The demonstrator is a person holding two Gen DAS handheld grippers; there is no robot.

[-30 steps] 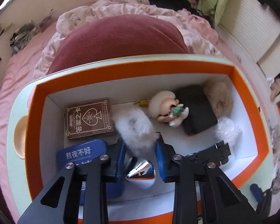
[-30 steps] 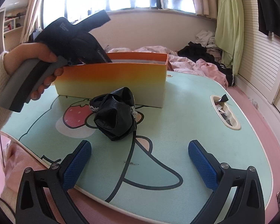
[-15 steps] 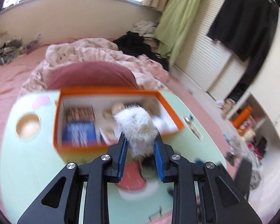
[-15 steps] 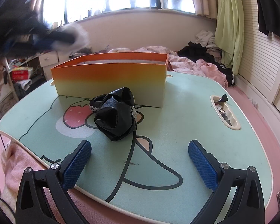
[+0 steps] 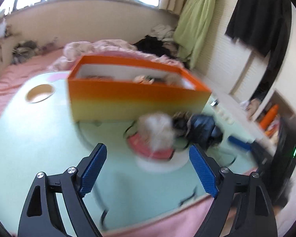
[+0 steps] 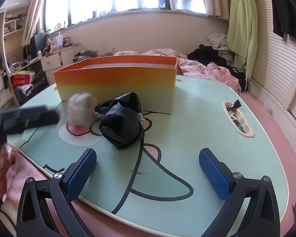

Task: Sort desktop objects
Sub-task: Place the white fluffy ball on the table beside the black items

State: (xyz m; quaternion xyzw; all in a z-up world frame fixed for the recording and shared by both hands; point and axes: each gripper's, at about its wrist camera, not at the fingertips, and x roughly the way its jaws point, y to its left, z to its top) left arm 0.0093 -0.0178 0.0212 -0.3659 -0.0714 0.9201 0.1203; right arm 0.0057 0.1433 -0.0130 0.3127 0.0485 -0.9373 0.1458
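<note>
Left gripper [image 5: 146, 169]: jaws opening, nothing between the pads; left view blurred. White puff [image 6: 81, 107] sits on the table [image 6: 197, 130], over the pink strawberry print, just in front of the box [image 6: 116, 83] and touching or nearly touching the black bag [image 6: 122, 124] on its right; contact too blurred in the left view to settle. Puff is clear of the left jaws, ahead of them. Right gripper [image 6: 148, 173]: jaws wide, empty, low over the near table edge, black bag ahead of it and apart from both pads. Box is open-topped, orange fading to yellow; the left view shows several items inside along the back wall (something pale and something furry, details blurred). Progress, judged: two items out on the table, puff and bag, side by side; the rest in the box. Which way the sort runs, out of the box or into it, cannot be told from this alone. If out, most of the contents are left to do; if in, puff and bag remain. The slot tray [image 6: 237, 118] at the right edge holds small dark scraps, untouched by either gripper.
</note>
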